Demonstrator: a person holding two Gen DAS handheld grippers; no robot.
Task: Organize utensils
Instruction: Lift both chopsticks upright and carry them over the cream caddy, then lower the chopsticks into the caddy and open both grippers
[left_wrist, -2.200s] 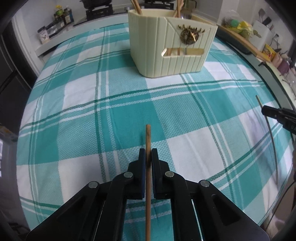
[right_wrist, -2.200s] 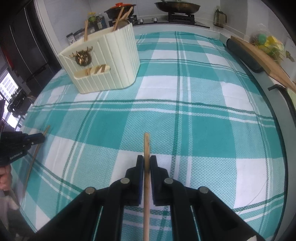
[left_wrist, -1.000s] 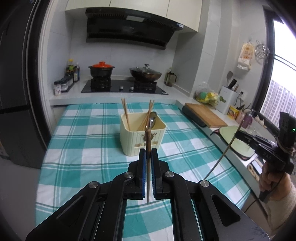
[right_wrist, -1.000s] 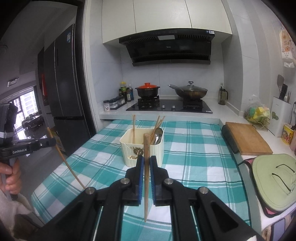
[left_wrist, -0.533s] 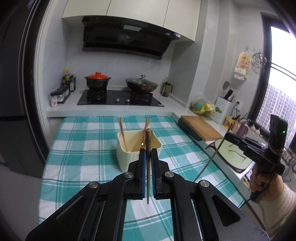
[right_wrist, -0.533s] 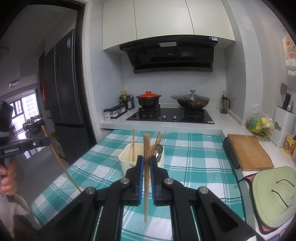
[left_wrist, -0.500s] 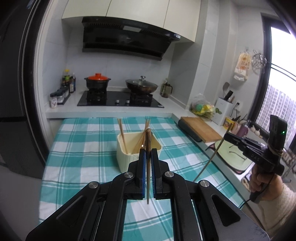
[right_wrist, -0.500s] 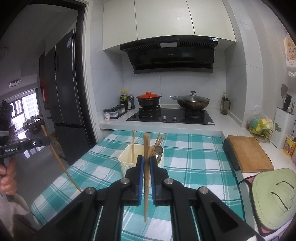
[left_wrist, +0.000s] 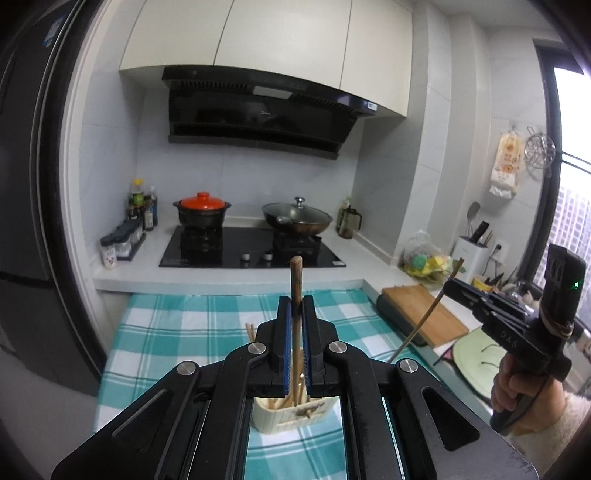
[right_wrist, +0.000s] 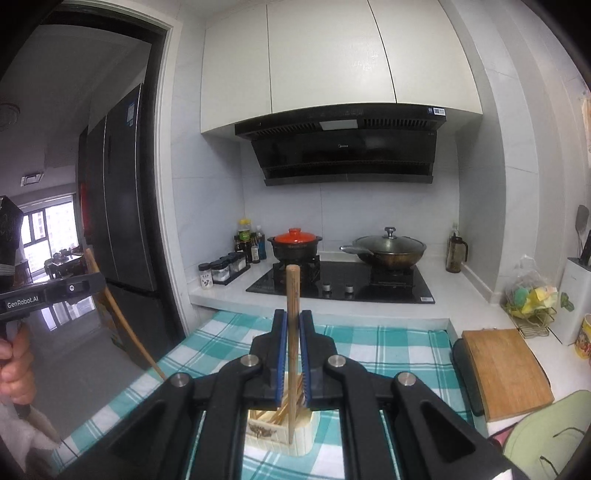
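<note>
My left gripper (left_wrist: 295, 306) is shut on a brown wooden chopstick (left_wrist: 296, 280), held upright with its lower end over the cream utensil holder (left_wrist: 295, 419) on the teal checked tablecloth. My right gripper (right_wrist: 292, 321) is shut on a lighter wooden chopstick (right_wrist: 293, 295), upright, its lower end over the holder's front part (right_wrist: 280, 435). Several chopsticks stand in the holder. The right gripper (left_wrist: 454, 286) with its chopstick shows at the right of the left wrist view; the left gripper (right_wrist: 98, 284) shows at the left of the right wrist view.
The table with the teal checked cloth (left_wrist: 177, 332) meets a white counter with a black hob (left_wrist: 255, 251), a red-lidded pot (left_wrist: 201, 212) and a wok (left_wrist: 295, 218). A wooden cutting board (right_wrist: 502, 369) and a green mat (right_wrist: 546, 439) lie to the right. A dark fridge (right_wrist: 118, 206) stands at left.
Both grippers have risen and come closer over the holder, which now sits low behind the jaws. Each still grips its chopstick, now hanging over the holder.
</note>
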